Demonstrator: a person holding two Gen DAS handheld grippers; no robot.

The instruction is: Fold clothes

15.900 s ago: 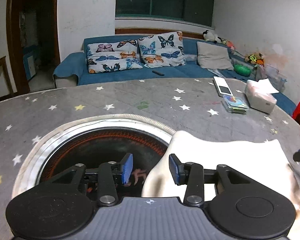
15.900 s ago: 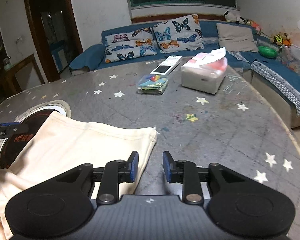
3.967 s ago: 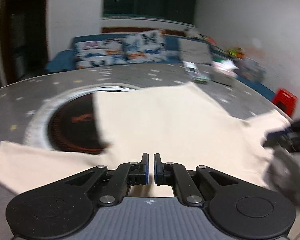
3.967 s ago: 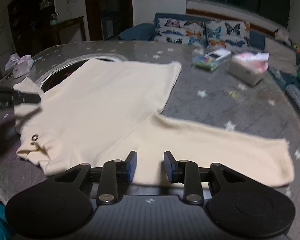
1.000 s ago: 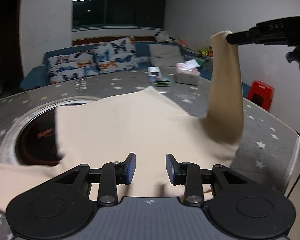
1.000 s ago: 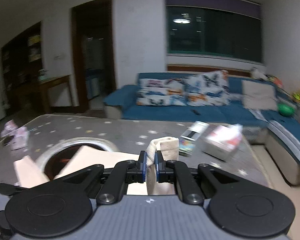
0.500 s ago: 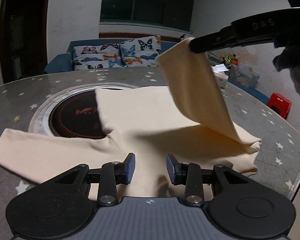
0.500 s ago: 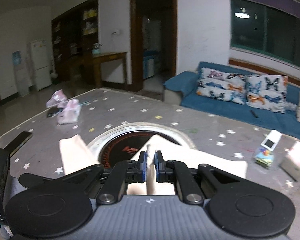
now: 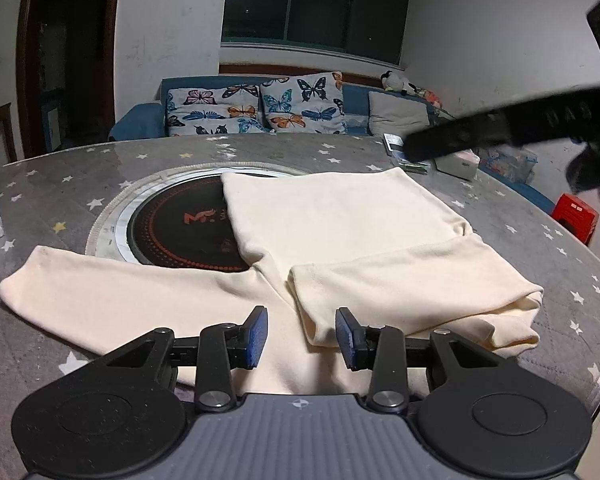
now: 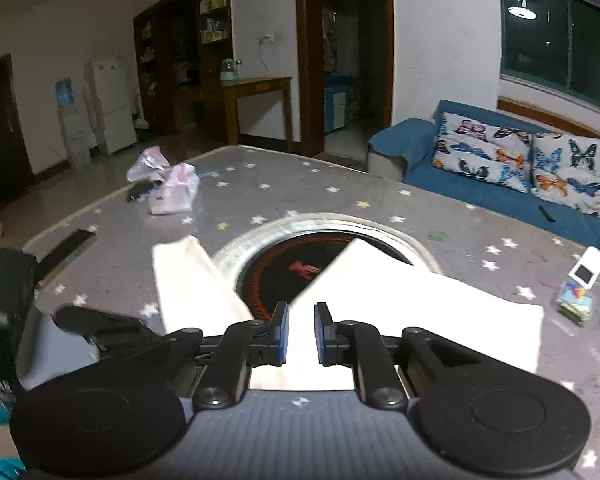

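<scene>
Sweatshirt (image 9: pixel 340 216), cream, lies spread on the grey starred table (image 9: pixel 80 176), its body partly over the round black hotplate (image 9: pixel 180 224). One sleeve (image 9: pixel 412 284) is already folded across the chest, cuff end just ahead of the left gripper (image 9: pixel 301 330). The other sleeve (image 9: pixel 112 300) runs out long to the left, its axis crosswise to the fingers. The left gripper, jaws wide and empty, looks the nearer to it. The right gripper (image 10: pixel 301 333) hovers over the body, jaws narrowly parted, gripping nothing. I'd judge that outstretched sleeve is next to fold in.
</scene>
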